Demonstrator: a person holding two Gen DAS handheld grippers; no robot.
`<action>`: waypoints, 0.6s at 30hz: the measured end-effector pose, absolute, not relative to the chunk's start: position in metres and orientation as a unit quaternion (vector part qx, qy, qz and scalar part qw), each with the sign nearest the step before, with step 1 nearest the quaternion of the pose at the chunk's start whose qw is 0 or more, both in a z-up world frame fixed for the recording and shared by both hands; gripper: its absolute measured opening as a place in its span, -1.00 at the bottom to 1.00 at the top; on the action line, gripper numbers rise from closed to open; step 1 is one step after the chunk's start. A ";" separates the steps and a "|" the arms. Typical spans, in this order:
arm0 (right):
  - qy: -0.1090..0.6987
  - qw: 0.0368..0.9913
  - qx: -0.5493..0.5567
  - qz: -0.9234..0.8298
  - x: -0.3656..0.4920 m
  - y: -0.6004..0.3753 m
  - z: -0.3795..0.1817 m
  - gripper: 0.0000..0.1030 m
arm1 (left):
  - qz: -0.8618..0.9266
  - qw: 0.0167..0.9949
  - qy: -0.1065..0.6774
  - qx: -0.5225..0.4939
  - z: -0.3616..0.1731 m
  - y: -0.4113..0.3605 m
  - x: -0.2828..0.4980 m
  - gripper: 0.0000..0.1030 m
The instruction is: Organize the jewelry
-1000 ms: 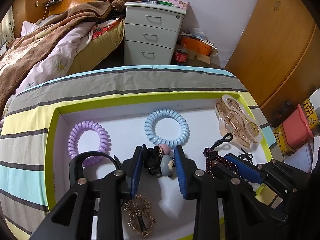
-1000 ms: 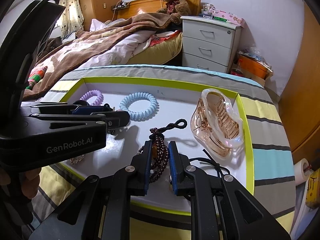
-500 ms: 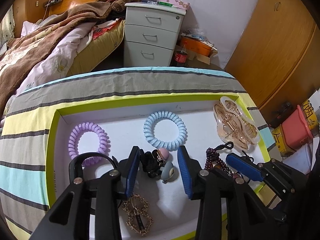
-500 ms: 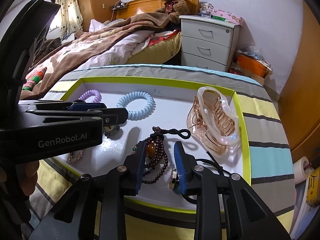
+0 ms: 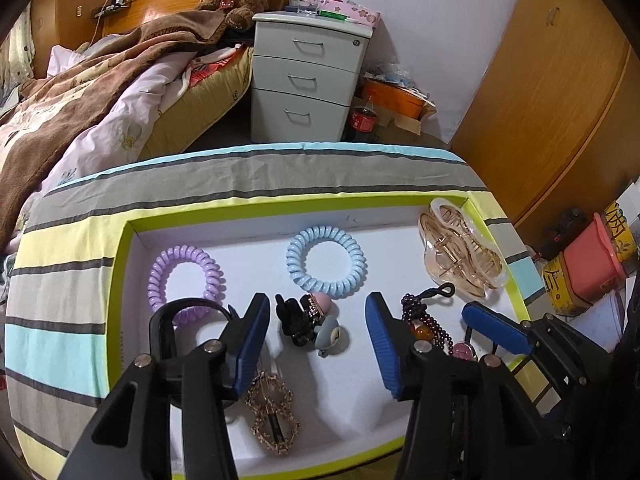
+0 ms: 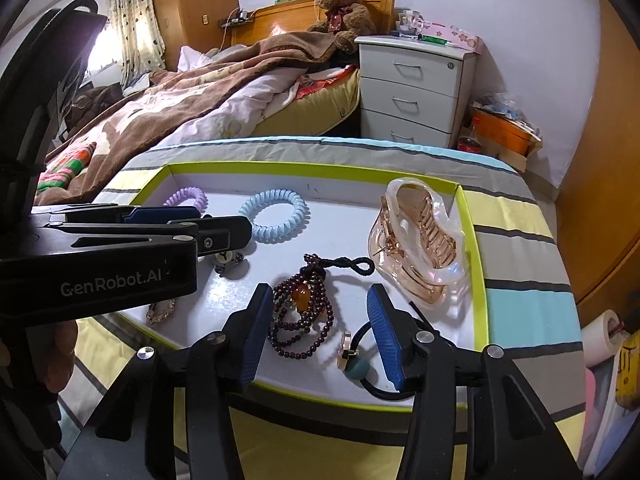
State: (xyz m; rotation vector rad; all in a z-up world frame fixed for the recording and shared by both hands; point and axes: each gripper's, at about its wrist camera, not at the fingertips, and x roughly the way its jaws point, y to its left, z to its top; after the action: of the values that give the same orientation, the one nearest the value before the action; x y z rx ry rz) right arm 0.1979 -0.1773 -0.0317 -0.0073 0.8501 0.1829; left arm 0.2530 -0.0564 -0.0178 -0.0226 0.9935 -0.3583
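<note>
L gripper (image 5: 316, 344): jaws wide, over black clip (image 5: 298, 318), tray (image 5: 120, 280) mid-front | R gripper (image 6: 316, 332): jaws wide, astride beads (image 6: 302, 312) nr front edge | claw clip (image 6: 416, 240) at tray's far-right corner

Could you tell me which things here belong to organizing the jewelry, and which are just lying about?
Job:
tray
purple coil tie
blue coil tie
claw clip
bead bracelet
gold brooch

Lying about:
teddy bear
nightstand
cola bottle
</note>
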 end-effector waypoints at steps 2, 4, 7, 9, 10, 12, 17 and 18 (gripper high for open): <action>0.411 0.908 -0.002 0.088 0.197 -0.178 -0.030 -0.04 | -0.169 0.865 0.473 -0.011 -0.016 -0.056 0.251 0.04; 0.409 0.908 0.000 0.087 0.195 -0.179 -0.028 -0.04 | -0.167 0.867 0.470 -0.011 -0.014 -0.055 0.248 0.05; 0.406 0.910 0.002 0.086 0.191 -0.180 -0.026 -0.04 | -0.165 0.869 0.466 -0.014 -0.009 -0.053 0.243 0.05; 0.404 0.911 0.004 0.086 0.187 -0.181 -0.024 -0.03 | -0.159 0.872 0.462 -0.014 -0.006 -0.051 0.239 0.06; 0.401 0.912 0.005 0.086 0.184 -0.182 -0.022 -0.03 | -0.156 0.875 0.458 -0.011 -0.003 -0.050 0.236 0.06; 0.398 0.913 0.008 0.086 0.179 -0.183 -0.019 -0.03 | -0.151 0.879 0.453 -0.011 0.001 -0.048 0.230 0.07; 0.389 0.918 0.018 0.077 0.166 -0.188 -0.011 -0.03 | -0.135 0.886 0.443 -0.015 0.008 -0.041 0.213 0.11; 0.387 0.919 0.020 0.074 0.162 -0.189 -0.010 -0.03 | -0.131 0.887 0.442 -0.016 0.009 -0.040 0.210 0.11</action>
State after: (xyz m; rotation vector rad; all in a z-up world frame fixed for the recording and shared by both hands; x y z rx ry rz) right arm 0.1620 -0.1889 -0.0097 0.0417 0.7953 0.1520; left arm 0.2096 -0.0397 0.0091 -0.0334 0.9189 -0.2724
